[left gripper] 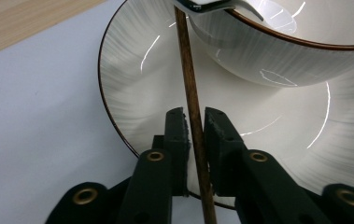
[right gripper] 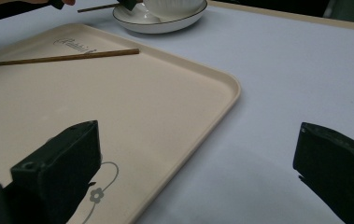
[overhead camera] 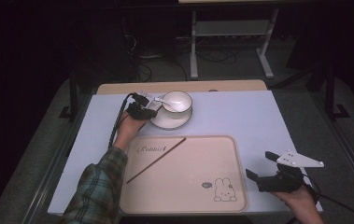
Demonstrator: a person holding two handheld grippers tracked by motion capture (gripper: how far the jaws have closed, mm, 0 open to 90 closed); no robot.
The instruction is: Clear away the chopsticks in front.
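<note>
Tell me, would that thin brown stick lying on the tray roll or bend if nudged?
The chopstick looks like stiff wood, so it probably won't bend. Slim and seemingly round, it may roll across the smooth tray. Likely very light.

Glossy glazed ceramic bowl (left gripper: pixel 277 51) and saucer (left gripper: pixel 132 84); brown wooden chopstick (left gripper: pixel 191 93); smooth matt plastic tray (overhead camera: pixel 202 154) were recorded.

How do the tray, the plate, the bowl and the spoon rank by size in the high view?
Largest to smallest, as seen from above:
1. tray
2. plate, wider than the bowl on it
3. bowl
4. spoon, only partly in sight, so its place is less sure
</note>
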